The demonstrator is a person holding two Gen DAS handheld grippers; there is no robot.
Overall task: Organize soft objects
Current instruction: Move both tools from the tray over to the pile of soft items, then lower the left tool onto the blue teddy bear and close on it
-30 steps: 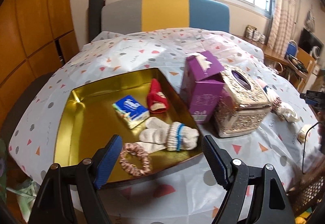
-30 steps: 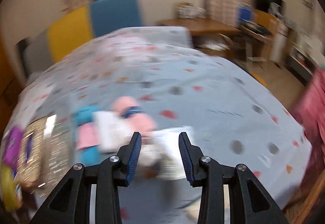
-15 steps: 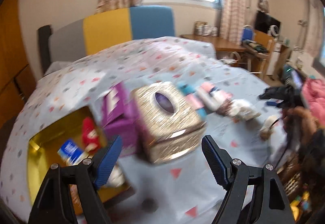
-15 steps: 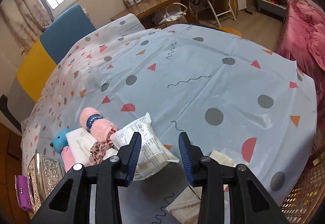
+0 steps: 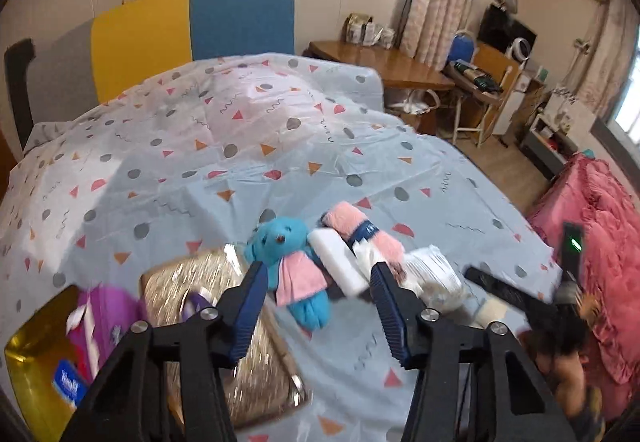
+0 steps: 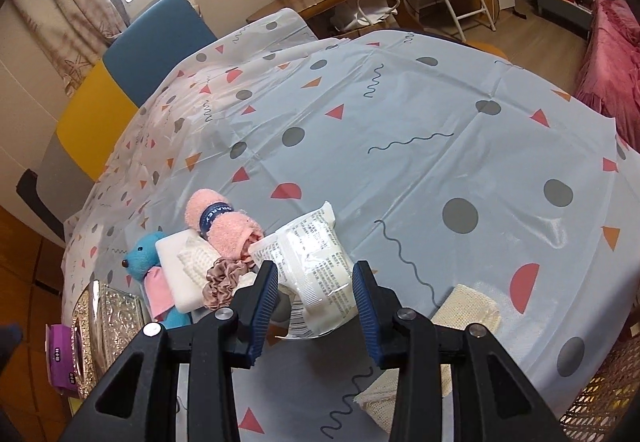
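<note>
The patterned tablecloth [image 6: 400, 113] fills most of both views, pale blue with grey dots, red and orange triangles and squiggles. At the lower left of the left wrist view sit the glittery gold tissue box [image 5: 224, 330], a purple tissue carton [image 5: 108, 318] beside it, and the corner of a gold tray [image 5: 28, 374] holding a small blue tissue pack [image 5: 69, 382].

The soft objects lie in a cluster at the lower centre-left of the right wrist view. The clear plastic packet [image 6: 316, 262] with printed text is the nearest, lying between the 2 blue-padded fingers. To its left are a rolled pink towel [image 6: 224, 226] with a dark blue band, a white block [image 6: 176, 266], a cream waffle cloth [image 6: 200, 262], a blue teddy bear [image 6: 144, 254] with a pink scarf, and a dusty-pink scrunchie [image 6: 224, 282] touching the packet's left edge. A second cream cloth [image 6: 468, 306] lies at the lower right, apart from the cluster.

The right gripper [image 6: 316, 302] has its jaws apart, straddling the packet without pressing on it. The left gripper [image 5: 318, 298] is also spread wide and holds nothing, with the teddy bear and white block seen between its fingers.
</note>
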